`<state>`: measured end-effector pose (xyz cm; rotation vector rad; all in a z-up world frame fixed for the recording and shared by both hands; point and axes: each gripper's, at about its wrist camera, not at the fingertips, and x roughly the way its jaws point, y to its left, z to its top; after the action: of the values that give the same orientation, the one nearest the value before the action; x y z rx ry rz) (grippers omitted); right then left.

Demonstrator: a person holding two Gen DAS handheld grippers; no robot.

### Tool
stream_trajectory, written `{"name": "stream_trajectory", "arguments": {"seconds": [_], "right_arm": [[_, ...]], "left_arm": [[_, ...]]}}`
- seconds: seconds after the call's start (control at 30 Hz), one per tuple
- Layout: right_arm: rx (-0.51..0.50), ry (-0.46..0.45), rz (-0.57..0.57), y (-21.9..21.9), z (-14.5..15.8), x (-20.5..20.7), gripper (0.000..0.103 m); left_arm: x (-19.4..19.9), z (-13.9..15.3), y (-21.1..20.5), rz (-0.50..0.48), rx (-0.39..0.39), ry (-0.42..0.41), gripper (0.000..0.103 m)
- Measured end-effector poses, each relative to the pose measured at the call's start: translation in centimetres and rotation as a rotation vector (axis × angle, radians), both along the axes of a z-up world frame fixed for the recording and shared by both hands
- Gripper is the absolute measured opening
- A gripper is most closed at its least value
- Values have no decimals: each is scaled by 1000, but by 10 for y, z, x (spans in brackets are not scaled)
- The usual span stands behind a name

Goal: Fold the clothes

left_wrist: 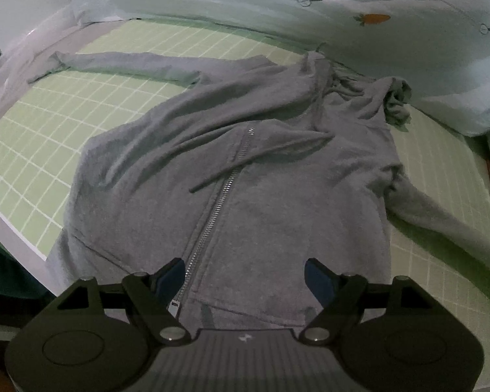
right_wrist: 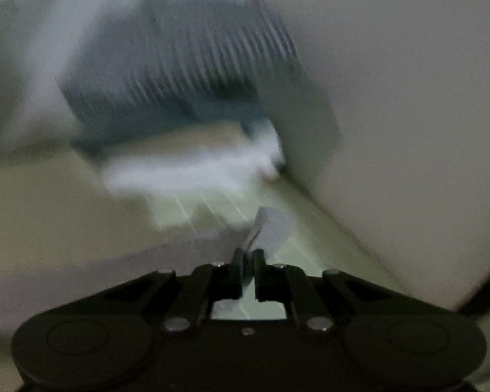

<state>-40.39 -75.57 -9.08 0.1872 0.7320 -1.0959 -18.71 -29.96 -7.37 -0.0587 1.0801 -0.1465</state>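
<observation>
Looking down through the left wrist camera, I saw a grey zip-up hoodie (left_wrist: 245,163) spread front-up across a bed. Its fabric looked soft and fleecy, rumpled into long folds near the shoulders. A metal zipper (left_wrist: 212,215) ran slantwise down its middle, shut, with a dark drawstring (left_wrist: 219,173) lying across it. One sleeve (left_wrist: 121,65) stretched out flat to the far left; the other sleeve (left_wrist: 441,219) trailed off to the right. The hood (left_wrist: 349,85) was bunched near the top.

Under the hoodie lay a pale green sheet (left_wrist: 49,124) printed with a white grid of squares. Behind it sat a puffy, light-coloured quilt (left_wrist: 375,6) with a small orange carrot motif (left_wrist: 374,18).

I held the left gripper (left_wrist: 245,276) just above the hoodie's ribbed hem, its two dark fingers standing wide apart with nothing between them.

Through the right wrist camera everything was smeared by blur. The right gripper (right_wrist: 249,256) had its fingers drawn together, and a bit of pale grey cloth (right_wrist: 271,225) showed just beyond the tips; whether they pinched it I could not tell. The green sheet showed beneath, with a plain pale surface (right_wrist: 408,130) on the right.
</observation>
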Motion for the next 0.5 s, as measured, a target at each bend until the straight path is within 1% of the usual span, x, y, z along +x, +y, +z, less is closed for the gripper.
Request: {"name": "stream_trajectory", "arguments": {"seconds": [0.07,0.1,0.13,0.2,0.27,0.33,0.4,0.43,0.5], "right_arm": [[40,62,-26,-2,-11,-3,10],[60,92,-38,-3,-17,-5,21],[55,78,-37,2,-15,-3,42],[41,34,-30,12,-11,2,65],[38,-19,14,24,-5,20,70],[60,-74,97,36,-1,44,79],[99,-128,195,53,2,74,84],[118,-154,245,61,4,89,84],[190,-199,346,79,3,125,84]], "left_arm": [[2,0,3,-1,7,-3,81],[3,1,5,1,7,-3,81],[4,1,7,3,8,-3,81],[7,1,11,8,15,-2,81],[11,2,16,13,21,-2,81],[16,2,21,19,23,-5,83],[22,3,28,27,27,-11,87],[25,3,32,33,29,-13,87],[34,4,41,49,29,-14,87]]}}
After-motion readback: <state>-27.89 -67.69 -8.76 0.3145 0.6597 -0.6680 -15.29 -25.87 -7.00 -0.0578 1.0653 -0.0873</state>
